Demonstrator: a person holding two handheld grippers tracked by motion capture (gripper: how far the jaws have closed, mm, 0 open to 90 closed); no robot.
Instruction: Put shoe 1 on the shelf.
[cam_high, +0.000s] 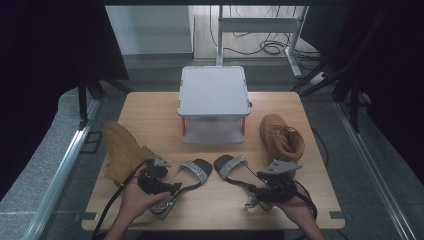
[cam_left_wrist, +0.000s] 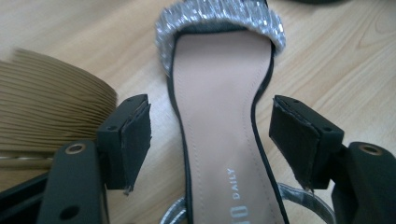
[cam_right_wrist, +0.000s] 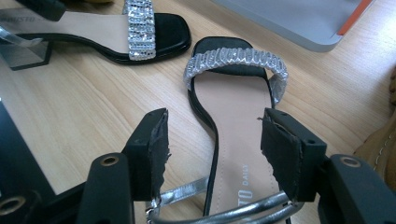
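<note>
- my left gripper is spread wide, one jaw to each side of the left sandal at its narrow waist; in the left gripper view neither pad touches the sole.
- that sandal lies on the tabletop with its sparkly toe strap pointing away from me – the ribbed sole of a tan boot sits just beside it, to the left in that view.
- my right gripper is released too, jaws apart and straddling the right sandal just ahead of its silver ankle strap; there is a gap between each pad and the sandal's edge.
- the two sandals lie near the front of the tabletop, toes angled toward each other and close but not touching (the right gripper view shows bare wood between them).
- from the high view – one tan boot lies on its side at the left edge, the other tan boot at the right.
- a grey box on orange legs stands at the back, behind the sandals.
</note>
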